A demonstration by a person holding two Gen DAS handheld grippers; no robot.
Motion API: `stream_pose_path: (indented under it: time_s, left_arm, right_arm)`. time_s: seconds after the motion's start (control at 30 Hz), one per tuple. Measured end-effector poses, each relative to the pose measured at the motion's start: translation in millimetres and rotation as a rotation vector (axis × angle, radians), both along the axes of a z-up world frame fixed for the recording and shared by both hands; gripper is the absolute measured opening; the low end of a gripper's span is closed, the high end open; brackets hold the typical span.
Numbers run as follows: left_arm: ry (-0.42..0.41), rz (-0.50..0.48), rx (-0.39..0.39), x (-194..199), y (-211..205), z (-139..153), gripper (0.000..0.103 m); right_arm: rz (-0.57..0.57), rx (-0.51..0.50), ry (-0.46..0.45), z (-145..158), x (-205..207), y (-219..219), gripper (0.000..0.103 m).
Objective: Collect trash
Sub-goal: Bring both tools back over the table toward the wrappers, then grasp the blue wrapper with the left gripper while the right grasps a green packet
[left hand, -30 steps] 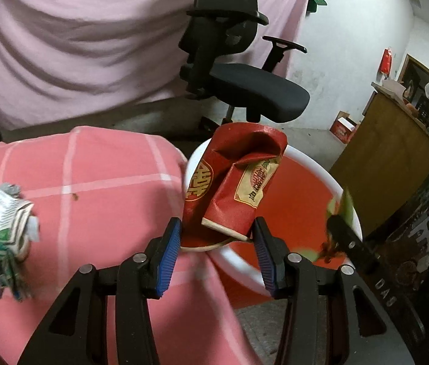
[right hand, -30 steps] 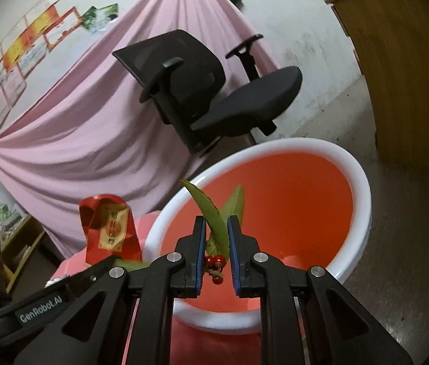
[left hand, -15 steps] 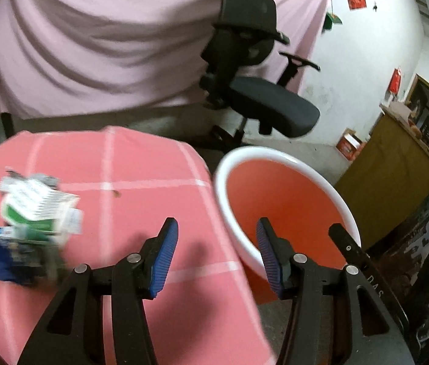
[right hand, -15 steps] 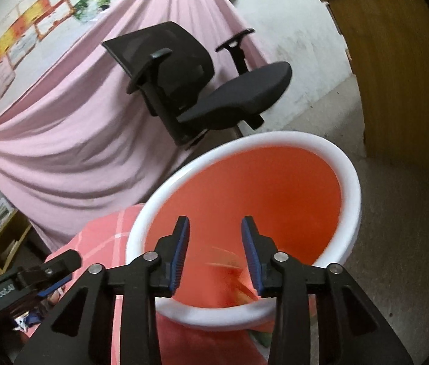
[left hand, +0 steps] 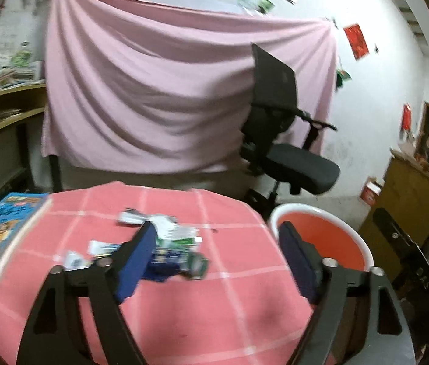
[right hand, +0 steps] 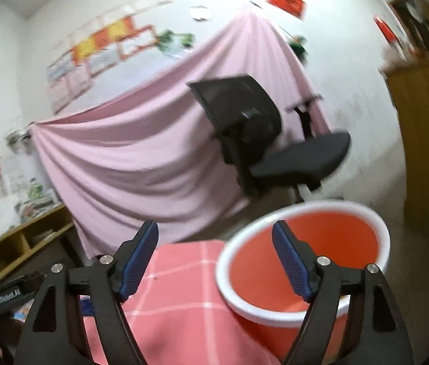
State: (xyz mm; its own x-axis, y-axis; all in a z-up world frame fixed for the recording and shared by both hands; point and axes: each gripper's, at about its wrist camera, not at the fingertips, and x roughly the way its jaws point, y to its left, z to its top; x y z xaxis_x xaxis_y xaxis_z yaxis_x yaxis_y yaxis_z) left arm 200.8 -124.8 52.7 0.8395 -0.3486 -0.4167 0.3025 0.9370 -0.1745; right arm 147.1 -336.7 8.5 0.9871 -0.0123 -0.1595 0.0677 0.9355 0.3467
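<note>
Both tools have just been spreading their jaws and nothing is between them. The left tool stands wide above the pink-checked table, with the pile of wrappers at its 11 o'clock. The right tool gapes empty before the orange bin at 2 o'clock.

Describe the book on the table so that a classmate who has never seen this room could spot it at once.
Start at the round table under its pink checked cloth, in front of the hanging pink sheet. The book lies flat at the table's far-left edge, apart from the pile of crumpled wrappers near the middle. Its bright blue cartoon cover and neat rectangular shape set it apart from that trash.
</note>
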Motion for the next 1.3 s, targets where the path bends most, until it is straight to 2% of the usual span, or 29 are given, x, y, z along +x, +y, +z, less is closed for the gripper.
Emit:
stream_pose_path:
  time_s: [0.03,0.07,0.1,0.27,0.4,0.57,0.73,0.9,1.03,1.17,1.3]
  left_arm:
    - [-0.011,0.022,-0.009,-3,9,1,0.095]
    - [-0.027,0.047,-0.022,-6,19,1,0.102]
    - [-0.046,0.076,-0.035,-11,30,1,0.102]
    - [-0.117,0.188,-0.013,-28,64,-1,0.102]
    - [-0.181,0.254,0.012,-37,81,-7,0.102]
    - [-0.208,0.301,-0.003,-42,105,-13,0.102]
    - [-0.261,0.322,0.02,-49,115,-16,0.102]
    - [-0.218,0.341,-0.013,-41,129,-19,0.102]
    - [-0.199,0.369,-0.052,-32,141,-17,0.102]
    - [-0.162,0.394,0.005,-16,143,-14,0.102]
    - [-0.089,0.387,0.037,0,140,-22,0.102]
  right_arm:
    - [0.009,-0.03,-0.022,3,-3,9,0.087]
    - [0.014,-0.05,-0.043,5,-5,17,0.097]
    - [0.016,-0.064,-0.059,7,-6,23,0.103]
    - [0.073,-0.23,-0.098,15,-8,64,0.103]
    - [0.084,-0.31,-0.119,19,-7,81,0.103]
    - [0.112,-0.352,-0.143,20,-2,96,0.103]
    - [0.163,-0.362,-0.153,19,8,109,0.103]
    - [0.186,-0.388,-0.149,17,24,119,0.103]
    - [0.219,-0.342,-0.117,15,51,118,0.103]
    - [0.264,-0.244,-0.005,6,77,112,0.103]
    - [0.274,-0.217,0.085,-1,87,110,0.102]
